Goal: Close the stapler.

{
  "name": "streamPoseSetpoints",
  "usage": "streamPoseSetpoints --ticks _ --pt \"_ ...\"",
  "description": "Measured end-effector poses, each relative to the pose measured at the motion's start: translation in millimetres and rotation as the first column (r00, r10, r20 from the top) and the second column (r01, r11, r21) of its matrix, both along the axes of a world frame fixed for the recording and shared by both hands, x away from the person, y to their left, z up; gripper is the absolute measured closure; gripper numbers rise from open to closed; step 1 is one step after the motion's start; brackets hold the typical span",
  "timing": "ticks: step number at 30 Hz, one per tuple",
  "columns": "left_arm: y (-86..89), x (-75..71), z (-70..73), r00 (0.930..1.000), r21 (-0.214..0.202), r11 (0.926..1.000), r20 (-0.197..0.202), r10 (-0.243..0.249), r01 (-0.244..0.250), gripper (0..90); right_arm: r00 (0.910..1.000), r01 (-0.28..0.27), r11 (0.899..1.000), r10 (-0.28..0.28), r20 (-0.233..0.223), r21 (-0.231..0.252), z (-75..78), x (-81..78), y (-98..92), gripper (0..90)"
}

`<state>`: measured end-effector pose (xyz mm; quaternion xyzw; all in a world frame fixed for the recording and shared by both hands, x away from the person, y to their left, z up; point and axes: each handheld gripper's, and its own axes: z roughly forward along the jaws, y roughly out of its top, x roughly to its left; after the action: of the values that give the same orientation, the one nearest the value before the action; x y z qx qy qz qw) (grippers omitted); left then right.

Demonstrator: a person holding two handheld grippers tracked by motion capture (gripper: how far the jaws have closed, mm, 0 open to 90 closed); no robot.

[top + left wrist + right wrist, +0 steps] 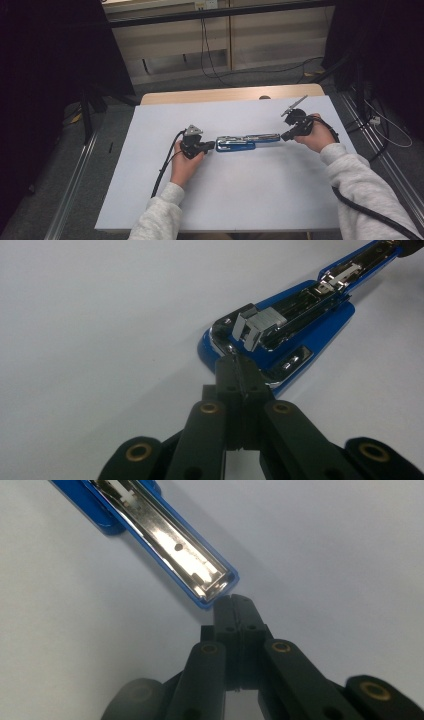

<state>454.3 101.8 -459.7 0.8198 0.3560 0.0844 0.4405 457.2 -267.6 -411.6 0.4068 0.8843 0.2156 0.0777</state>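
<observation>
High view: blue stapler (244, 142) lies swung fully open, flat mid-table (225, 200), likely spread for loading. 2 grippers bracket it. Left gripper (210, 145), jaws closed together, tip touching the base end; right gripper (286, 135), jaws likewise pressed together, at the open arm's tip. Forearms angle inward.

- Opened blue stapler (280, 335): glossy blue plastic shell, smooth; bright chromed metal channel inside, mirror-like with light scuffing.
- Left black tool (239, 371): matt black plastic links, brass-coloured metal rivets.
- Right black tool (239, 607): same matt black plastic, brass-coloured rivets.
- White surface (240, 190): smooth, matt, uniform; pale wood edge at far side.
- Light grey sleeves (360, 175): soft fleecy cloth.
</observation>
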Motion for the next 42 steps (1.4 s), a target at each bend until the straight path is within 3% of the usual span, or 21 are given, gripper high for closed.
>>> streamPoseSetpoints --ticks 42 --pt "-8.0 1.7 -1.8 0.9999 0.041 0.9991 -0.003 -0.012 0.013 90.0 0.9995 -0.019 1.000 0.019 -0.025 -0.015 -12.1 4.8 1.2 90.0"
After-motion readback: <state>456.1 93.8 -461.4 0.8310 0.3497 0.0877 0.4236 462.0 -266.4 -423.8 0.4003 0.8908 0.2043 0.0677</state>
